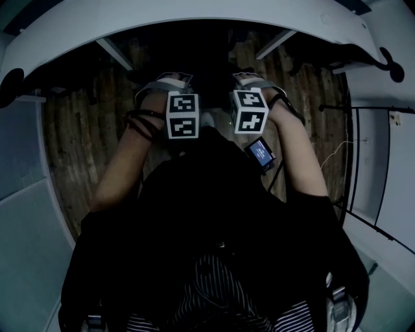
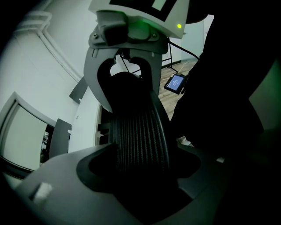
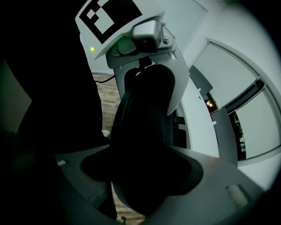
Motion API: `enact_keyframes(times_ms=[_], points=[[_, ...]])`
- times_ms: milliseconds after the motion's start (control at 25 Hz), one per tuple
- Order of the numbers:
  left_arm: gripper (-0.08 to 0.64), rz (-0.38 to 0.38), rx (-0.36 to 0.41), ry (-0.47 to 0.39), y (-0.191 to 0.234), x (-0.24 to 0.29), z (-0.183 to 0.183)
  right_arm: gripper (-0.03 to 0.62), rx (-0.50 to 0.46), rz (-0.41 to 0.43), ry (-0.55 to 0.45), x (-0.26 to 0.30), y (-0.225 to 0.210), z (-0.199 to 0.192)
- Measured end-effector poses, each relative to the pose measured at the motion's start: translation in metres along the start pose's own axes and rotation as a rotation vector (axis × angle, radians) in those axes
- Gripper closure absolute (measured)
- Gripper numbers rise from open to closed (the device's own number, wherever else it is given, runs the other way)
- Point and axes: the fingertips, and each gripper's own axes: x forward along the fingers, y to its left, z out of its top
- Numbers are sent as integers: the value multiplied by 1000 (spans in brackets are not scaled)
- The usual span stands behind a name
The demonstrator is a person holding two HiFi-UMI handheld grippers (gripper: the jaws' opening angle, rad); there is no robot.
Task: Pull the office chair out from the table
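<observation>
The office chair's black backrest (image 1: pixel 209 87) has its top edge between my two grippers in the head view, just below the curved white table (image 1: pixel 194 16). My left gripper (image 1: pixel 170 81) and right gripper (image 1: pixel 249 79) both point steeply down, side by side. In the left gripper view the ribbed backrest (image 2: pixel 140 140) fills the gap of the left gripper (image 2: pixel 140 176), and the right gripper (image 2: pixel 127 74) clamps it further along. The right gripper view has the backrest's edge (image 3: pixel 145 132) between the right gripper's (image 3: pixel 145 176) jaws, with the left gripper (image 3: pixel 147 66) beyond. The chair's seat and base are hidden.
Wooden floor (image 1: pixel 84 142) lies under the table, whose grey legs (image 1: pixel 113 52) slant at both sides. A small lit screen (image 1: pixel 260 153) hangs by the right forearm. A thin black rail (image 1: pixel 382 110) and white wall stand at the right. The person's dark clothing fills the lower head view.
</observation>
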Motion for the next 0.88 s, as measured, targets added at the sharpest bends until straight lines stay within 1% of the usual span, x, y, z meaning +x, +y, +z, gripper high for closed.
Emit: enact_keyframes(times_ms=[200, 400, 680, 880], points=[[213, 12, 36, 13, -32, -10, 16, 278, 12, -14, -7, -13, 35, 3], [212, 13, 51, 13, -73, -21, 22, 278, 19, 12, -3, -18, 75, 16], [212, 14, 36, 17, -117, -29, 54, 278, 12, 10, -2, -35, 126, 12], [210, 9, 25, 25, -151, -37, 63, 278, 0, 18, -12, -42, 160, 20]])
